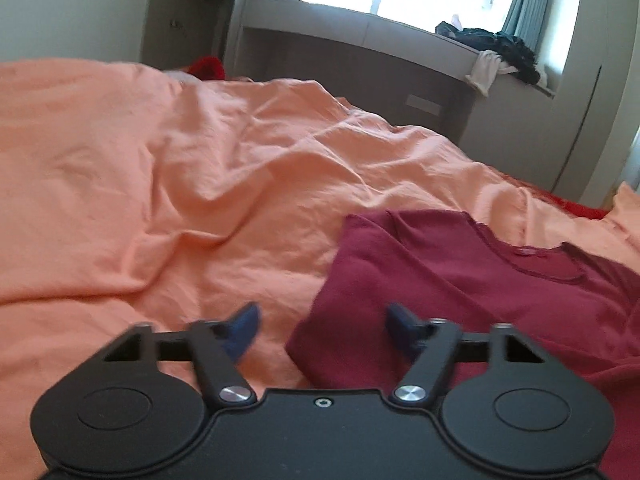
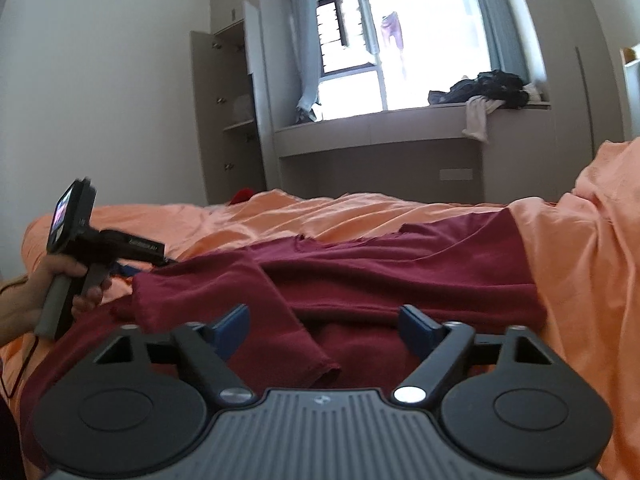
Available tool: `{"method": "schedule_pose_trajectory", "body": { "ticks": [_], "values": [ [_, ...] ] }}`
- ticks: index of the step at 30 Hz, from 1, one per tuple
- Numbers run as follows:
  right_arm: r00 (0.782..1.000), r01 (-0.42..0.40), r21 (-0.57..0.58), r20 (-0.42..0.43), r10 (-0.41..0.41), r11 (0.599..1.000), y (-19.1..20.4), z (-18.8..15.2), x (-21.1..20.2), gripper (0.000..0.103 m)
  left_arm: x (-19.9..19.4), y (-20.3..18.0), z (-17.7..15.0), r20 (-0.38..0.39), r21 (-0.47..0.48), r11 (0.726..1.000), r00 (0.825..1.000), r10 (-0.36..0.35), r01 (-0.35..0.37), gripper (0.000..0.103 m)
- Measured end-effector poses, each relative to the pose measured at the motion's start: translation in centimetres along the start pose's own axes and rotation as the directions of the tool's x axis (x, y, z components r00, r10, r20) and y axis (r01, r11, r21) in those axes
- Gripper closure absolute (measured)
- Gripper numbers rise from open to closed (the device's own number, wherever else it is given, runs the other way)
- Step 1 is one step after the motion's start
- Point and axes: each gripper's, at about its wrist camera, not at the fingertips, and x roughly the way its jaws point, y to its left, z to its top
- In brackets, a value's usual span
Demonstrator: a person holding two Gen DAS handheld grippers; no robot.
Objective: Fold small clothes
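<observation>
Left wrist view: left gripper (image 1: 322, 330) is held spread at lower centre, nothing pinched. Right gripper (image 2: 324, 326) likewise spread. Maroon T-shirt (image 2: 384, 276) is laid mid-frame on orange bedsheet (image 1: 160, 168); clothes pile (image 2: 488, 86) upper right.

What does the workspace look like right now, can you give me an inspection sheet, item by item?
Surface: bed with a wrinkled orange sheet.
Job's things: dark red shirt spread on the sheet, one sleeve folded in across the body.
Clutter: red item at the bed's far edge; pile of dark and white clothes on the window ledge.
Grippers: left tongs open, empty, over the shirt's edge; right tongs open, empty, above the sleeve.
Cables: thin red cable hanging below the left handle.
Surroundings: open wardrobe, bright window, grey-blue curtains.
</observation>
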Motion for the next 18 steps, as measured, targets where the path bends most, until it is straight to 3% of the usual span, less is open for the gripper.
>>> {"method": "schedule_pose_trajectory", "body": {
  "ticks": [3, 7, 8, 10, 15, 18],
  "values": [
    [1.0, -0.017, -0.024, -0.027, 0.016, 1.0, 0.6, -0.2, 0.5, 0.041, 0.1, 0.3, 0.0, 0.002, -0.043, 0.999, 1.0, 0.003, -0.003, 0.096],
    [0.997, -0.033, -0.055, -0.065, 0.03, 0.998, 1.1, -0.5, 1.0, 0.084, -1.0, 0.4, 0.4, 0.076, -0.093, 0.995, 0.997, 0.034, -0.027, 0.098],
    [0.997, -0.027, -0.061, -0.067, 0.022, 0.998, 1.2, -0.5, 0.9, 0.087, -1.3, 0.4, 0.5, 0.097, -0.101, 0.994, 0.994, 0.042, -0.032, 0.098],
    [0.997, -0.024, -0.073, -0.075, 0.019, 0.997, 1.3, -0.3, 0.8, 0.092, -1.5, 0.4, 0.7, 0.114, -0.104, 0.994, 0.992, 0.053, -0.042, 0.098],
    [0.997, -0.016, -0.114, -0.078, 0.007, 0.993, 1.5, -0.4, 0.7, 0.09, -0.2, 0.5, 0.1, 0.061, -0.068, 0.996, 0.996, 0.064, -0.06, 0.095],
    [0.998, 0.002, -0.148, -0.054, -0.01, 0.989, 1.6, -0.5, 0.5, 0.073, -0.6, 0.8, 0.0, 0.065, -0.071, 0.996, 0.997, 0.049, -0.045, 0.084]
  ]
}}
